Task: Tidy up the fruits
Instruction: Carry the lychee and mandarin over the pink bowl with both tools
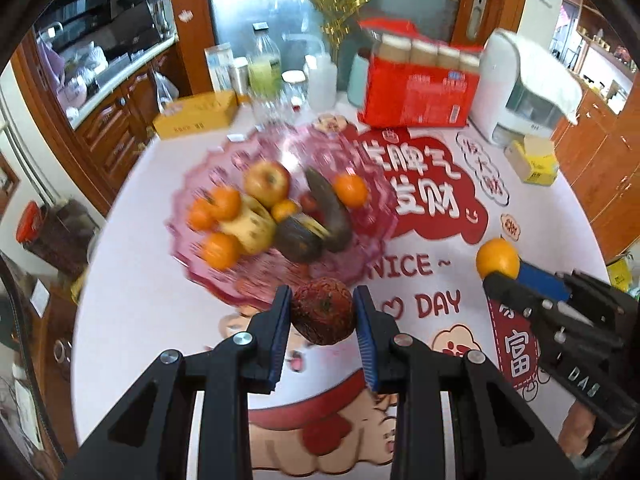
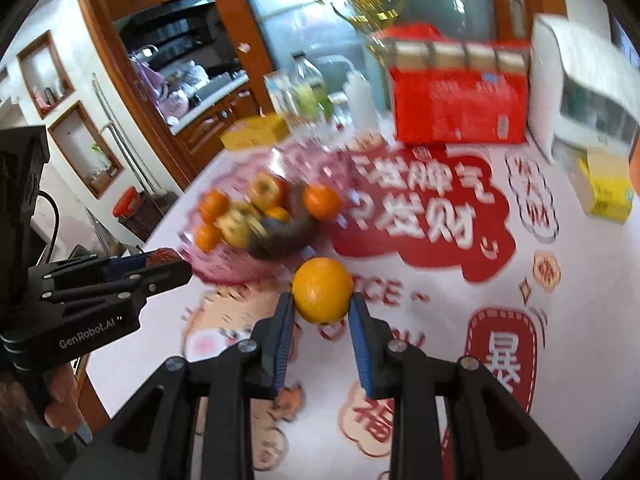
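Two fruits clamped: left fingers (image 1: 322, 314) on dark fruit (image 1: 323, 311), right fingers (image 2: 322, 300) on orange (image 2: 322, 290); bowl (image 1: 224, 280) straight ahead, nearer left.

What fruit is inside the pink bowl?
Inside the pink bowl lie an apple, several small oranges, a yellow pear-like fruit and dark bananas. Whatever lies under that pile is covered.

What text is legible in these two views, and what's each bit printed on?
"NICE ~" on the tablecloth.
"DAY" on the tablecloth too.
"发财" in white on the tablecloth's red patch.
"富" on its red tag.
"福" on the tablecloth, right wrist view.
"GenRobot.AI" on the left gripper body.
Print on the red carton, yellow box and small yellow pack: too blurred to read.
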`<state>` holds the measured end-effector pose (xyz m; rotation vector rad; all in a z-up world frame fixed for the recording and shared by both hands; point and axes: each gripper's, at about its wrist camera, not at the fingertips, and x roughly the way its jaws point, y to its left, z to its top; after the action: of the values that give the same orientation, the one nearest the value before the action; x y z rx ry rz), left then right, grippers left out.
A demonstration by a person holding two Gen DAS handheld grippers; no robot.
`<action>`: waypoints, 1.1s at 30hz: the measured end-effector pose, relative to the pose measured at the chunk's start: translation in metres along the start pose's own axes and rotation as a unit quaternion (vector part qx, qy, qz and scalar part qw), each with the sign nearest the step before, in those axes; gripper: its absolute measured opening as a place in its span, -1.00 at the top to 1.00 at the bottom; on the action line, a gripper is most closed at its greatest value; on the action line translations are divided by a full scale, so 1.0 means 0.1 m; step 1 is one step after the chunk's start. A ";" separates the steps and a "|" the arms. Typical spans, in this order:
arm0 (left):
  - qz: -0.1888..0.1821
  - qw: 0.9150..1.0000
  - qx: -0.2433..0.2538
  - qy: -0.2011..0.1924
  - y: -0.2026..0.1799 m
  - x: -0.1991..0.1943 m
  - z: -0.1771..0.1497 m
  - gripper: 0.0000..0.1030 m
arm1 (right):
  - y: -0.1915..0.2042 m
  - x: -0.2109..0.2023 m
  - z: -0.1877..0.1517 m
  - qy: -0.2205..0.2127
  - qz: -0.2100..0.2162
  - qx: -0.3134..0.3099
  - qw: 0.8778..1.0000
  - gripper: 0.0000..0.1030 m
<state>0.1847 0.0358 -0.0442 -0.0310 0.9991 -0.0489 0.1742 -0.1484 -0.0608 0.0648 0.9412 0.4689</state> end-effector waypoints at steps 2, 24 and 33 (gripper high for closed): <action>0.003 1.000 0.004 -0.010 0.15 -0.18 0.10 0.43 | 0.17 -0.12 0.17 -0.014 0.003 -0.006 1.000 0.46; 0.001 0.999 0.008 -0.041 1.23 0.05 1.45 0.42 | 0.97 0.29 1.50 -0.064 -0.061 -0.027 0.996 0.46; -0.013 0.998 0.051 0.033 1.04 1.21 1.28 0.42 | 0.73 1.22 1.22 0.022 -0.078 0.020 0.996 0.46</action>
<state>0.3607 0.1330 -0.0813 0.0519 1.0619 -0.1256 0.3045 -0.0141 -0.0625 0.0168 0.9909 0.3076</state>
